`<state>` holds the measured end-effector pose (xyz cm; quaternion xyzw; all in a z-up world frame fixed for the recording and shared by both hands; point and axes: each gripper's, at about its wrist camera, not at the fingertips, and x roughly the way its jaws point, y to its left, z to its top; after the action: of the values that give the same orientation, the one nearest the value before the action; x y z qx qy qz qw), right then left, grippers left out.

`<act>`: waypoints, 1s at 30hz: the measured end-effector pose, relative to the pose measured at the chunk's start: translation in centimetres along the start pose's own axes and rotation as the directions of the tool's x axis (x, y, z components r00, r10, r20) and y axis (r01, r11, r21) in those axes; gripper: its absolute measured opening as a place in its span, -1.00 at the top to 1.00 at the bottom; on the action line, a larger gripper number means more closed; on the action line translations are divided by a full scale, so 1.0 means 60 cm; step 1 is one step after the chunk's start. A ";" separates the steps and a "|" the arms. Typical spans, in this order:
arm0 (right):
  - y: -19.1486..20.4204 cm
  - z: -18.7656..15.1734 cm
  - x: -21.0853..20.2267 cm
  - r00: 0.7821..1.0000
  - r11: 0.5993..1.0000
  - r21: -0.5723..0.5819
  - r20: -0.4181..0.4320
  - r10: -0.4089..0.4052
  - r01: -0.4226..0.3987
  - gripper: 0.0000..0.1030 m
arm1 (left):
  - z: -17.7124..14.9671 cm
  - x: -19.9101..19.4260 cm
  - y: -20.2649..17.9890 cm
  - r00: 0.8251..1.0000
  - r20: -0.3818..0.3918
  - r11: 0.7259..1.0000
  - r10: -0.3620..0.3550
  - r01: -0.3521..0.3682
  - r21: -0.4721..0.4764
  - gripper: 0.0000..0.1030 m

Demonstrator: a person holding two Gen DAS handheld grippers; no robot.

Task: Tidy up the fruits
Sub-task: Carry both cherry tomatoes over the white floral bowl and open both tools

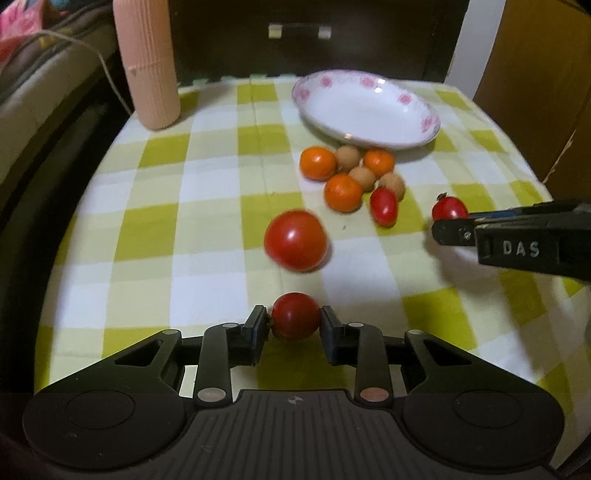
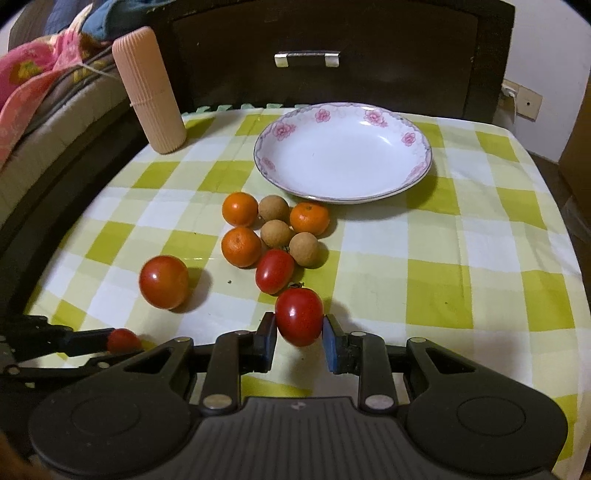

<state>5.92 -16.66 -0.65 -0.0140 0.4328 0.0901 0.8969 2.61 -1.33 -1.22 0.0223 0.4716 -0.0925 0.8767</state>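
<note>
**Both grippers clamp a tomato each beside the loose fruit**

A table under a green-and-white checked cloth (image 2: 443, 258) fills both views. A dark wooden cabinet (image 2: 332, 29) with a metal handle stands behind it. At the far side of the cloth sits a white plate (image 2: 343, 158) with pink flowers on its rim, nothing in it. A ribbed, peach-coloured cylinder (image 2: 147, 92) stands upright near the far left corner.

The left gripper (image 1: 295, 319) is closed on a small dark-red tomato (image 1: 295, 315), its pads pressing both sides of the fruit, low over the near part of the cloth. The right gripper (image 2: 299, 330) is clamped on a red tomato with a stem (image 2: 299, 315), a little in front of the fruit cluster; in the left wrist view this tomato (image 1: 450, 208) shows at the tip of the right tool.

A larger round tomato (image 2: 163, 281) lies alone on the cloth, left of the cluster. Just in front of the plate, three oranges (image 2: 240, 208) and three brown longans (image 2: 276, 233) lie packed together, touching. An oblong tomato (image 2: 275, 270) rests at the near edge of that group, against a longan.
</note>
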 end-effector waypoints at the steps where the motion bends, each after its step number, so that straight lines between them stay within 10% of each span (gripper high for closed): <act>1: 0.000 0.001 -0.005 1.000 1.000 -0.002 0.007 -0.003 0.003 0.51 | 0.005 -0.003 -0.002 1.000 0.010 1.000 -0.007 0.007 -0.001 0.25; 30: -0.083 0.145 0.045 0.995 0.997 0.065 0.091 -0.050 0.044 0.50 | 0.243 0.095 -0.047 0.984 0.160 0.997 -0.074 0.073 0.015 0.25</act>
<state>15.14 -20.24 2.42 0.0084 0.3930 0.0559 0.9178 17.18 -6.73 2.25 0.0012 0.3997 -0.1284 0.9076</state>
